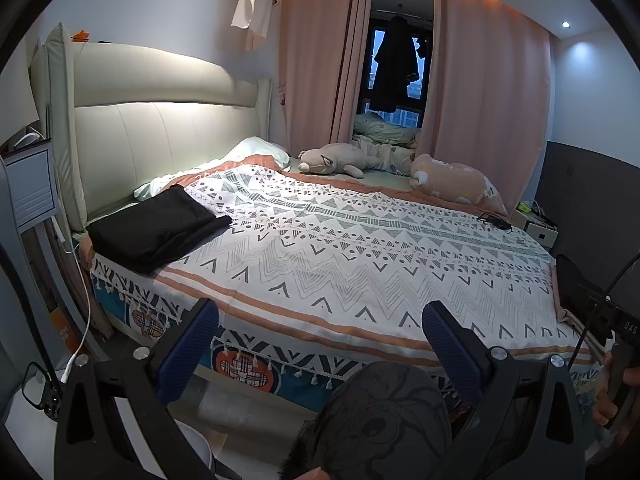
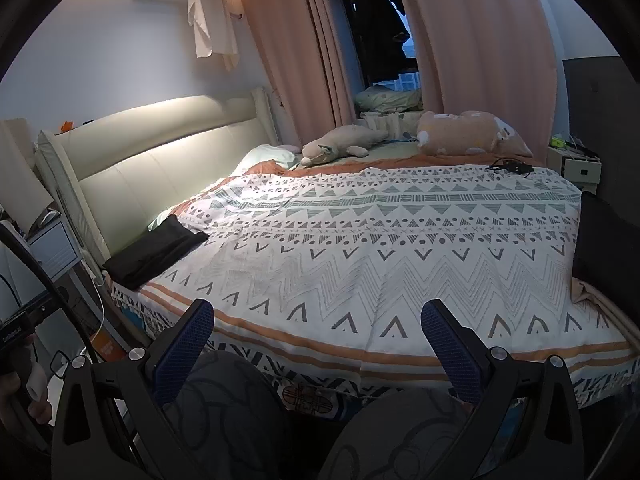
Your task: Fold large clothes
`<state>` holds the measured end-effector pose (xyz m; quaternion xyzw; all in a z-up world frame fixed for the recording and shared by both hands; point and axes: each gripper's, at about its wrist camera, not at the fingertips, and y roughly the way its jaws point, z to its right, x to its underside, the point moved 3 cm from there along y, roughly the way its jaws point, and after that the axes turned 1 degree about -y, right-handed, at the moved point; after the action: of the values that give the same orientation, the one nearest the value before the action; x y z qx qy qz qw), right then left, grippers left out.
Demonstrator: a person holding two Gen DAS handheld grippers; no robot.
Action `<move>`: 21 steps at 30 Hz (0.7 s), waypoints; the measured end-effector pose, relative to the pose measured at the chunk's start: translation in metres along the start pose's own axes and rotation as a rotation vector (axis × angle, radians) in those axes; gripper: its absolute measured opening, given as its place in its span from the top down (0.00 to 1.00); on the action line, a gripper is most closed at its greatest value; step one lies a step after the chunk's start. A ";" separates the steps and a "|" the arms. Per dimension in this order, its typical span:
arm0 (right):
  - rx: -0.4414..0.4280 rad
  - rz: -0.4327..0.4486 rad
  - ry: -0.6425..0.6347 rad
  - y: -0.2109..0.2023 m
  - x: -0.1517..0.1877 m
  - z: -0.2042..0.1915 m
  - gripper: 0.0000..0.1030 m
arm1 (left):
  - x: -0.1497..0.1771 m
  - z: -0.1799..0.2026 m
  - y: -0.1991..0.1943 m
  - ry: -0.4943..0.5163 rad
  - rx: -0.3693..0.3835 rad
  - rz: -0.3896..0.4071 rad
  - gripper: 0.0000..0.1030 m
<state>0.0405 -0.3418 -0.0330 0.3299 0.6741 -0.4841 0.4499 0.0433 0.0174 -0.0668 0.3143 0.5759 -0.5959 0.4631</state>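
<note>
A folded black garment (image 1: 156, 229) lies at the near left corner of the bed by the headboard; it also shows in the right wrist view (image 2: 154, 251). My left gripper (image 1: 320, 346) is open and empty, held off the bed's near edge, well to the right of the garment. My right gripper (image 2: 318, 344) is open and empty, also short of the bed's near edge. The bed is covered by a white patterned spread (image 1: 360, 256) with grey chevrons and orange stripes. The person's knees in grey printed trousers (image 2: 240, 412) sit under both grippers.
Two plush toys (image 1: 336, 159) (image 1: 456, 182) lie at the far side of the bed. A small black cable bundle (image 1: 494, 221) lies on the far right of the spread. A headboard (image 1: 160, 128) is left; pink curtains (image 1: 480, 92) behind. A nightstand (image 1: 536, 226) stands far right.
</note>
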 end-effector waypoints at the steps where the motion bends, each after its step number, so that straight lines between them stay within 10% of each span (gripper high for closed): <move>1: 0.004 0.001 0.002 0.000 0.000 0.000 0.00 | 0.000 0.000 0.000 0.000 -0.001 0.001 0.00; 21: -0.001 0.009 0.009 -0.001 0.003 0.001 0.00 | 0.002 0.005 -0.004 0.011 -0.007 0.010 0.00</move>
<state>0.0389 -0.3431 -0.0360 0.3348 0.6749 -0.4803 0.4491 0.0394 0.0116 -0.0660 0.3188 0.5788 -0.5899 0.4641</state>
